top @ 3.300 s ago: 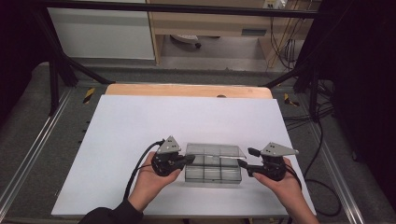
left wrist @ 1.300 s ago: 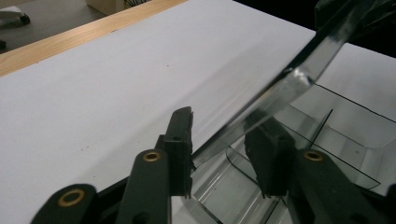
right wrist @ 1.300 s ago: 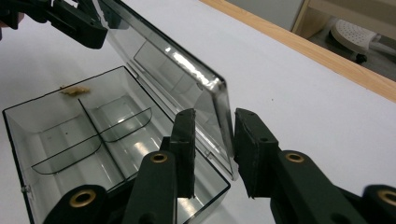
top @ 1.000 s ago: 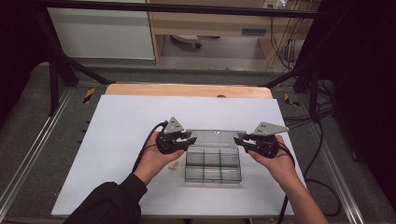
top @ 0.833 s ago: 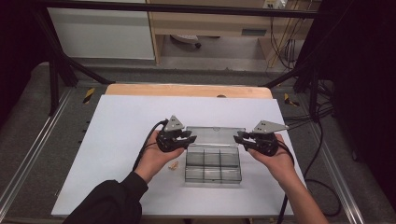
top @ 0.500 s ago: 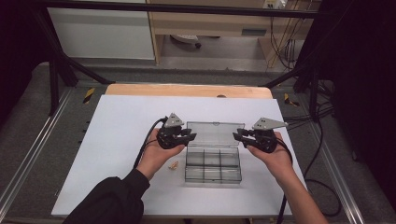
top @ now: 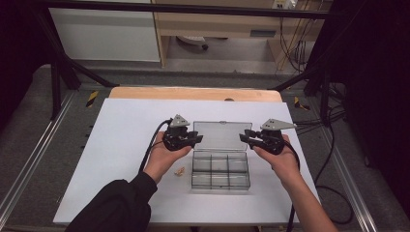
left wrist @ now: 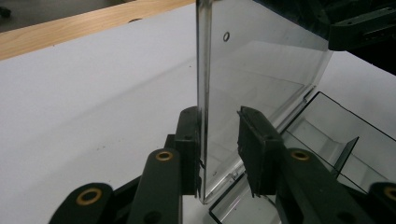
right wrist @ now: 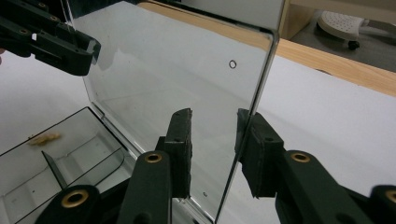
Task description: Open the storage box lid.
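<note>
Clear plastic compartment box [top: 221,170] sits mid-table on the white board [top: 121,145], lid [top: 221,136] raised upright on its rear hinge. Your left gripper [top: 193,140] straddles the lid's left edge: one pad touches it, the other stands off, so no clamp. Your right gripper [top: 244,139], jaws just opened a bit, straddles the right edge, equally loose.

Handling, my read: light, stiff, thin, slick, and it could crack at the hinge. Take the lid by its side edges, near the bottom corners, both sides evenly.

Count: one box, six compartments, one lid, one small tan scrap [top: 180,170] left of it.
</note>
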